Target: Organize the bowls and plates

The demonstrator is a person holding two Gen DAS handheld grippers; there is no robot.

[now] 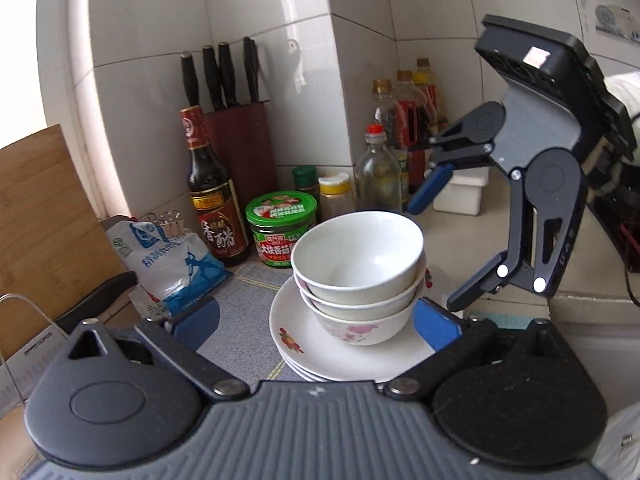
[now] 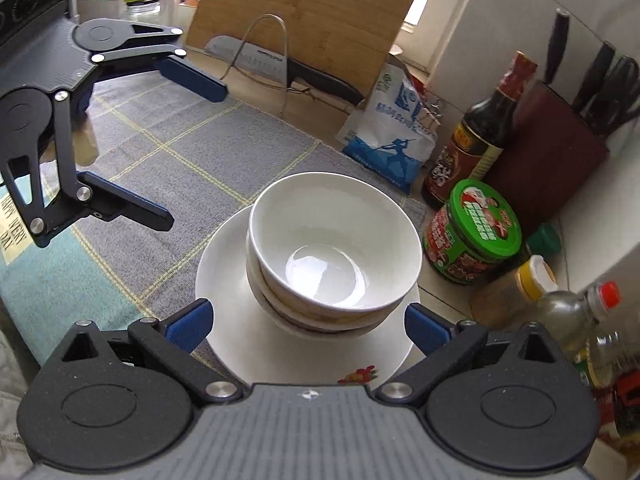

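Note:
Three white bowls (image 1: pixel 356 276) are nested in a stack, the lowest with pink flowers, on a pile of white floral plates (image 1: pixel 304 344) on a grey checked mat. My left gripper (image 1: pixel 316 324) is open, its blue pads wide on either side of the stack and touching nothing. My right gripper (image 1: pixel 452 242) hangs open to the right of the bowls, empty. In the right wrist view I look down into the top bowl (image 2: pixel 332 256) on the plates (image 2: pixel 224 280). There my right gripper (image 2: pixel 308 326) is open near the stack, and my left gripper (image 2: pixel 164 142) is open over the mat at the left.
Behind the stack stand a dark vinegar bottle (image 1: pixel 212 200), a green-lidded jar (image 1: pixel 280 228), a knife block (image 1: pixel 240 152), several oil bottles (image 1: pixel 408 120) and a salt bag (image 1: pixel 172 264). A cutting board (image 2: pixel 304 20) and a cleaver (image 2: pixel 260 60) lean at the wall.

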